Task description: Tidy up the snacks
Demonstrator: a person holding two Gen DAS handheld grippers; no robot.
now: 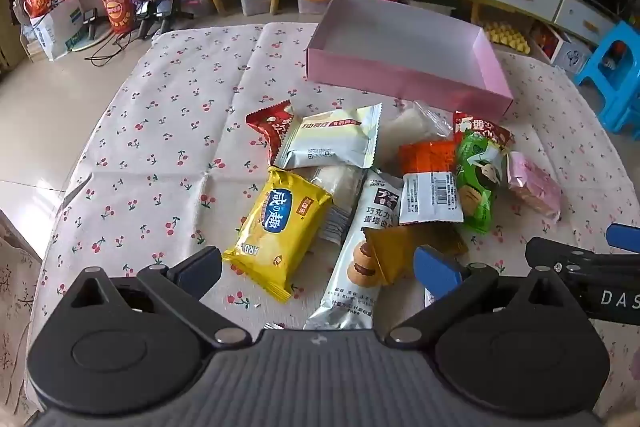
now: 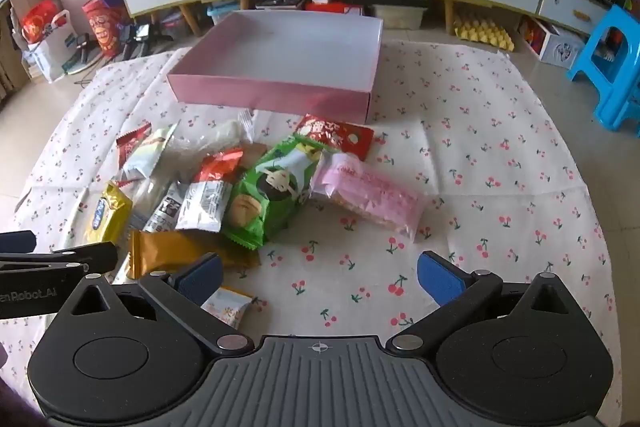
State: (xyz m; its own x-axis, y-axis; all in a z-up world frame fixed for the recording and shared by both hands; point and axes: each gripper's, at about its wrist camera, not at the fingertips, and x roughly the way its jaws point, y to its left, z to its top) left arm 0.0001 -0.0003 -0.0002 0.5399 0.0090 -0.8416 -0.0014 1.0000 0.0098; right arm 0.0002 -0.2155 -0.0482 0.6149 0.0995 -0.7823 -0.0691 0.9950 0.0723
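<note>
Pink box [image 2: 280,95] sits empty beyond the snack pile; we judge the yellow packet [image 1: 276,231], long axis running away, nearest the left hand-held gripper [image 1: 318,267], both hand-held grippers wide and empty.

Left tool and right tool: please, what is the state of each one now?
Left tool: open, holding nothing.
Right tool: open, holding nothing.
</note>
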